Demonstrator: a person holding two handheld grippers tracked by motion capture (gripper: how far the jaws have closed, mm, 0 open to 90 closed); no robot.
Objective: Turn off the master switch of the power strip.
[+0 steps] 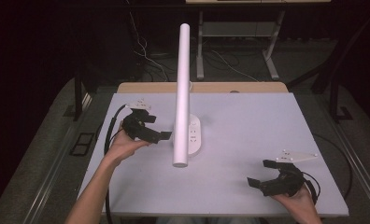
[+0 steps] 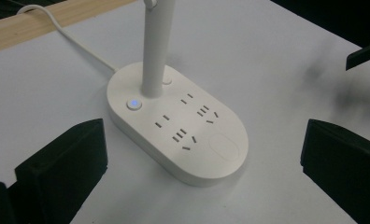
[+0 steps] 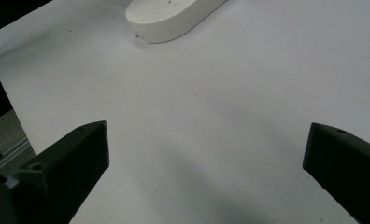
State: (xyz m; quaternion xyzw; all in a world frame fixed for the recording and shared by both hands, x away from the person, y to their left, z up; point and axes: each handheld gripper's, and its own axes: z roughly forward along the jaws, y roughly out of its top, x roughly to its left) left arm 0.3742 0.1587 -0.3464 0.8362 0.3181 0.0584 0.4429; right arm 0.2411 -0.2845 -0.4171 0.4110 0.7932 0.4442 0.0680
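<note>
Barely started here: your left gripper (image 1: 167,136) sits open just beside the lamp base (image 2: 183,126), button (image 2: 134,103) untouched; right gripper (image 1: 260,173) open, well apart.

The bench (image 1: 248,140) is evenly and rather dimly lit from above, while the room beyond it falls into near black. Soft, faint shadows lie under the left hand-held gripper (image 1: 167,136) and ahead of the right hand-held gripper (image 1: 260,173). The white lamp (image 1: 183,93) is the brightest thing, slightly washed out, without hard glare. In both gripper views the near black jaws are soft and blurred; the small blue light (image 2: 134,103) on the lamp base reads sharply.
</note>
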